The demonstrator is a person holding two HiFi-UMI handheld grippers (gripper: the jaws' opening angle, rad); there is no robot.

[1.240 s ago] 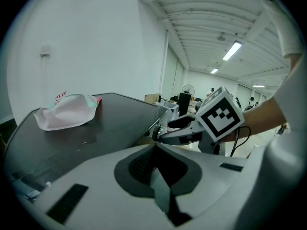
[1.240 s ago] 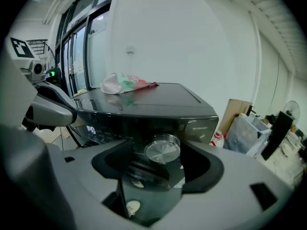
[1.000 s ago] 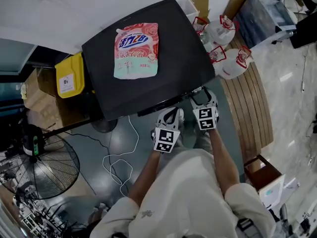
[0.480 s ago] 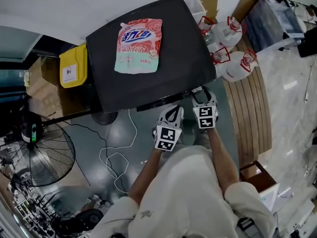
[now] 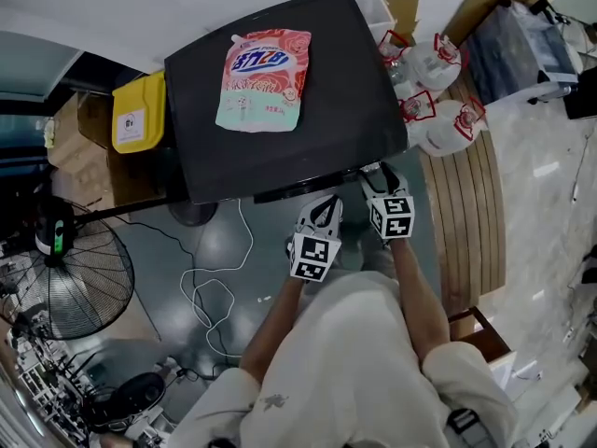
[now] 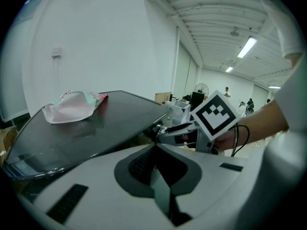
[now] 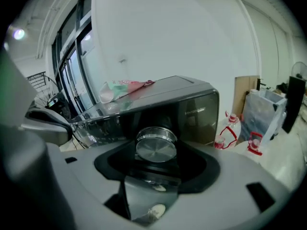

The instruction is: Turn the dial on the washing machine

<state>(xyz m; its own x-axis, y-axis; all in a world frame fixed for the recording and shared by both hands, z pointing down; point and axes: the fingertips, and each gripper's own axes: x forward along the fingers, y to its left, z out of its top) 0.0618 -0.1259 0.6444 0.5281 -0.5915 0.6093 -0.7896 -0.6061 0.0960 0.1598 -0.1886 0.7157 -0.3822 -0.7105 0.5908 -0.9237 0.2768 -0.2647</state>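
Note:
The washing machine [image 5: 317,119] has a glossy black top with a pink detergent pouch [image 5: 263,80] lying on it. Its round silver dial [image 7: 156,143] sits on the dark front panel, between the jaws of my right gripper [image 5: 377,175]. Those jaws have just been closing and now press on the dial's sides. My left gripper [image 5: 326,211] hangs just left of the right one, in front of the machine's front edge. Its jaws meet with nothing between them [image 6: 154,150]. In the left gripper view the right gripper's marker cube [image 6: 214,115] shows at the panel.
A yellow bin [image 5: 137,112] stands left of the machine. A floor fan [image 5: 70,278] and a loose white cable [image 5: 210,287] lie on the grey floor. White jugs with red labels [image 5: 438,91] and a wooden platform [image 5: 471,213] are on the right.
The right gripper's marker cube has tilted a little at the front panel. The left gripper has stayed where it was. The head view has shifted slightly.

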